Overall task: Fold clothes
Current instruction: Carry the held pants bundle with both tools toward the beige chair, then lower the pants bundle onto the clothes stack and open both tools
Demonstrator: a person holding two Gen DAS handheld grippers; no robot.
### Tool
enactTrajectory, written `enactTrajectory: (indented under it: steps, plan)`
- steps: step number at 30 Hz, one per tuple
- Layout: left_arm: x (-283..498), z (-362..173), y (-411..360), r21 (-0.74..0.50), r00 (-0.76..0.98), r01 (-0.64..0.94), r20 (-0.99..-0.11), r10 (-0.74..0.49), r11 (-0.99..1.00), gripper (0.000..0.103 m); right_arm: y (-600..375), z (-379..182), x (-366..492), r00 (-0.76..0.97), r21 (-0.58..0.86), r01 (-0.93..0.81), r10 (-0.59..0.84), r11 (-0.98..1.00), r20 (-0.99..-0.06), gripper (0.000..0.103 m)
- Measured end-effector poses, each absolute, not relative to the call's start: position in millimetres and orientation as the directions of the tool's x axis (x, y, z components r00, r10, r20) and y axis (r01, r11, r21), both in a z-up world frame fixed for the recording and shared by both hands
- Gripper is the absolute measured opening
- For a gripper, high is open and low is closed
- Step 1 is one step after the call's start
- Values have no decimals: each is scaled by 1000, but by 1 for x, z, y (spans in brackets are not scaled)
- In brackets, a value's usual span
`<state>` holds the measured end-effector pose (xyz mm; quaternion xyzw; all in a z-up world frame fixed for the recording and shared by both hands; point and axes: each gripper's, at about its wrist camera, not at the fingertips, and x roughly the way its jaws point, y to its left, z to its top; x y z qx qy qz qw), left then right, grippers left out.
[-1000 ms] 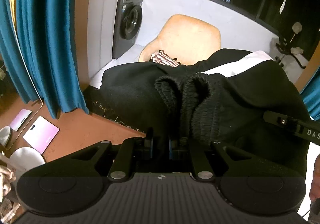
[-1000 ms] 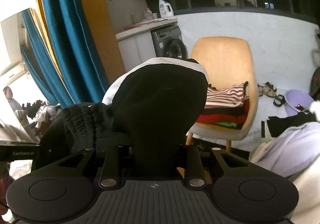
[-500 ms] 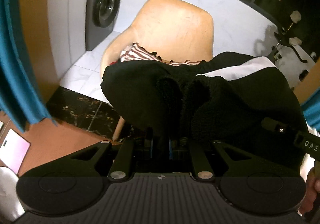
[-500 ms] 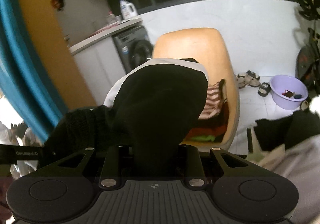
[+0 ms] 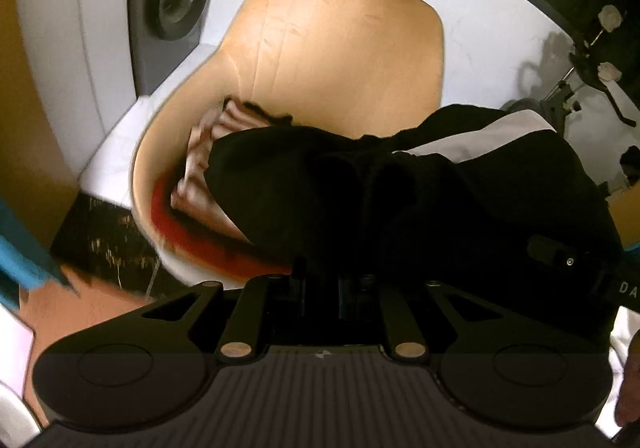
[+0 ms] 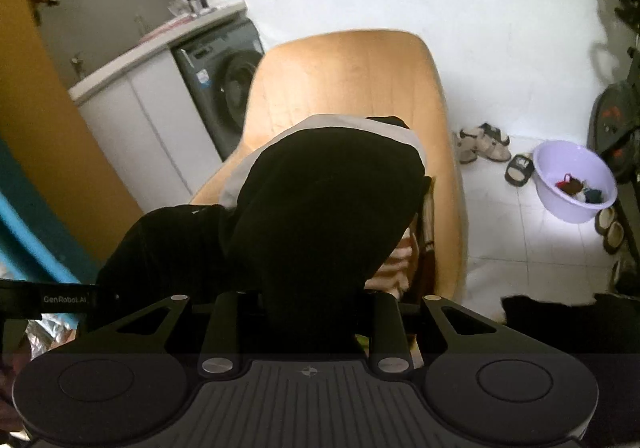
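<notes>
Your left gripper [image 5: 352,272] has its jaws closed narrow on the bunched edge of the black garment [image 5: 460,199], the cloth rising straight out of them. Your right gripper [image 6: 310,288] pinches the same black garment [image 6: 320,207] between jaws set a little wider, with a thick fold filling the gap. The garment hangs between the two grippers directly above the seat of the tan chair [image 5: 344,43], and its white stripe [image 5: 472,135] lies on the side nearest the chair's backrest. On the chair seat, under the garment, sits a striped folded piece [image 5: 208,163] on top of a red one [image 5: 188,228]. Left of the chair stands a washing machine [image 6: 224,83]. Right of the chair, on the white tiles, a lilac basin [image 6: 572,179] sits near some shoes [image 6: 480,141].
</notes>
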<state>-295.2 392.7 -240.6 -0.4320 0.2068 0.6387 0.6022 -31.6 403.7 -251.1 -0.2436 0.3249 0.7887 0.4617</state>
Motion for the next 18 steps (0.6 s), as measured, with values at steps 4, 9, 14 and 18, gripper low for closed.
enactTrajectory:
  steps: [4,9,14,18]
  plan:
    - [-351,-263,469,-224,104,-965,-801,589,-135,13,484,-275,-68,-437,296,-897,546,-329,-715,23]
    - [-411,-305,577,-175,121,-983,-832,541,-50,14,592,-313,-119,-407,306,-912,507,-275,-759,23]
    - [-432,-366,655,-196,180,-981,-876,448,10,14,670,-359,-144,-365,301,-931,464,-208,-807,23]
    - [-440,-424,685,-199,183,-980,-918,351,-10,14,688,-392,-141,-325,284,-946,430,-158,-843,24]
